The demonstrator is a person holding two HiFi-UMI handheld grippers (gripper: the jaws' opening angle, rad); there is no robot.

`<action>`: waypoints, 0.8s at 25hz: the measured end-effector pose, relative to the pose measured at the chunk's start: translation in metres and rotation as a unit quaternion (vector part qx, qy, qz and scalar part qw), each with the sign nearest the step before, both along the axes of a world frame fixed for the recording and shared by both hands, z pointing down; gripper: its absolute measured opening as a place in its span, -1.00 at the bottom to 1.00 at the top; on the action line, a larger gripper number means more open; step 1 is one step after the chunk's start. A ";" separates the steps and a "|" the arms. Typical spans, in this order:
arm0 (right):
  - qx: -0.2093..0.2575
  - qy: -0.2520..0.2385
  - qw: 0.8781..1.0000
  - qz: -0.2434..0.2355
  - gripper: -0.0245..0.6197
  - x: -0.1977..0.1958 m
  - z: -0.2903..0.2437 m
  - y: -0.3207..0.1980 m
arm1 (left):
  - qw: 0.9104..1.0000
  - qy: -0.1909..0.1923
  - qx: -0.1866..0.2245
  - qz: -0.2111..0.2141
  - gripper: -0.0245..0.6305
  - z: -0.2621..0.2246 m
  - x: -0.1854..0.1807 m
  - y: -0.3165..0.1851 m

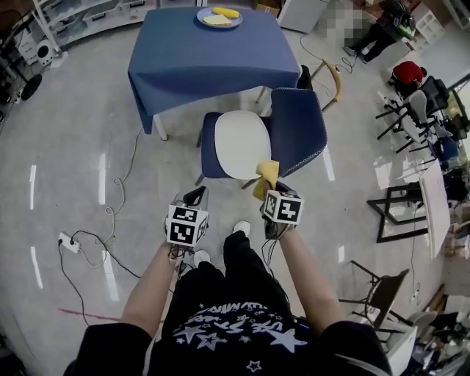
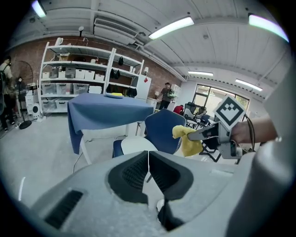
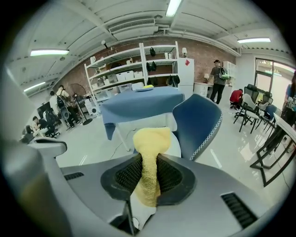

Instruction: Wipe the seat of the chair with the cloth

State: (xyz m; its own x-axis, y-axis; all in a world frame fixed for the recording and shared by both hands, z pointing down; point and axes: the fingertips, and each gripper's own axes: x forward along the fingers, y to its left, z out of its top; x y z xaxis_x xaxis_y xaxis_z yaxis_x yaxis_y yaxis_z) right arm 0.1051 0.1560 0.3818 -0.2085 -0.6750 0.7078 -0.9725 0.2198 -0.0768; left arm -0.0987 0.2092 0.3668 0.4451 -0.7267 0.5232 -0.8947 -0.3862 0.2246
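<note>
The right hand-held gripper [image 1: 269,192] [image 3: 149,173] was clamped on a yellow cloth [image 1: 266,176] [image 3: 150,143], a nubbly terry fabric pinched into a narrow neck between the ribbed black pads, with a rounded bunch sticking out past the jaws and a tail hanging below them. The cloth was held at the near edge of the chair [image 1: 297,132], just by the seat [image 1: 241,143], though I could not tell whether it touched. The seat was a smooth white oval set on a dark blue shell, and the curved blue backrest carried a line of white stitching along its rim. The left hand-held gripper [image 1: 196,195] [image 2: 148,169] hung lower and nearer the person, its jaws pressed together with nothing between them. Each gripper bore a cube [image 1: 283,208] printed with black-and-white square markers. Beyond the chair stood a surface [image 1: 209,59] draped in a plain blue cloth cover, with a pale blue plate [image 1: 219,17] of yellow pieces on it. The floor [image 1: 88,147] was glossy grey, and a thin dark cable [image 1: 110,213] trailed across it to a white power strip [image 1: 67,241]. White stars and lettering ran over the person's dark shirt [image 1: 235,330], too bent to read.
</note>
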 end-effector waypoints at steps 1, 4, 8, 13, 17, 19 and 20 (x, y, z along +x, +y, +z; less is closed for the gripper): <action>0.002 0.003 1.000 -0.004 -0.67 0.002 -0.008 0.008 | 1.000 0.001 0.006 0.001 -0.86 -0.006 -0.001 0.003; 0.014 0.011 1.000 -0.008 -0.67 0.009 -0.028 0.019 | 1.000 0.004 0.017 -0.001 -0.86 -0.021 -0.003 0.009; 0.037 -0.002 0.999 -0.002 -0.67 0.013 -0.044 0.026 | 1.000 0.000 0.024 -0.013 -0.86 -0.029 -0.014 0.023; 0.055 -0.021 0.998 -0.030 -0.67 0.028 -0.067 0.036 | 0.999 -0.016 0.035 -0.030 -0.86 -0.045 -0.001 0.036; 0.061 -0.029 0.995 -0.072 -0.67 0.043 -0.078 0.049 | 0.998 -0.016 0.044 -0.053 -0.86 -0.061 0.022 0.048; 0.063 -0.033 0.994 -0.087 -0.68 0.053 -0.078 0.054 | 0.997 -0.018 0.050 -0.061 -0.86 -0.065 0.036 0.054; 0.062 -0.037 0.993 -0.092 -0.68 0.059 -0.078 0.058 | 0.996 -0.019 0.050 -0.065 -0.86 -0.066 0.043 0.059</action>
